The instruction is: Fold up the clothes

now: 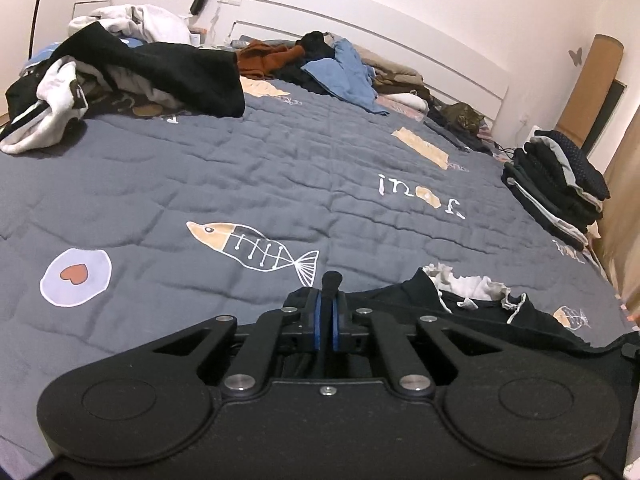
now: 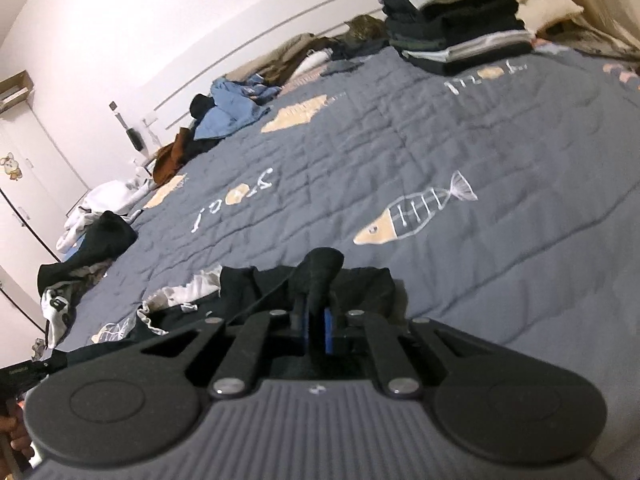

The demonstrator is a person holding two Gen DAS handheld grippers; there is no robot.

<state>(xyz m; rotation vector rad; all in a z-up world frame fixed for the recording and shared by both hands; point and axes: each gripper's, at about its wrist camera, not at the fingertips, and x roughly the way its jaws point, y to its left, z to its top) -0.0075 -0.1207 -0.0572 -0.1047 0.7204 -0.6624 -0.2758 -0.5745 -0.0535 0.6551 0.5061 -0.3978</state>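
A black garment (image 1: 404,300) with white ruffled trim (image 1: 468,284) lies on the near edge of the grey quilted bed. My left gripper (image 1: 329,312) is shut on a pinch of its black fabric, which sticks up between the blue pads. In the right wrist view the same black garment (image 2: 248,284) spreads out to the left, and my right gripper (image 2: 316,320) is shut on another bunched corner of it that stands up above the fingers. Both grippers sit low over the bed's front edge.
A stack of folded dark clothes (image 1: 556,184) stands at the bed's right side, also seen as the folded stack (image 2: 456,20). Unfolded piles lie at the back: black and white clothes (image 1: 120,72), blue and brown clothes (image 1: 328,64). The grey quilt (image 1: 240,168) stretches across the middle.
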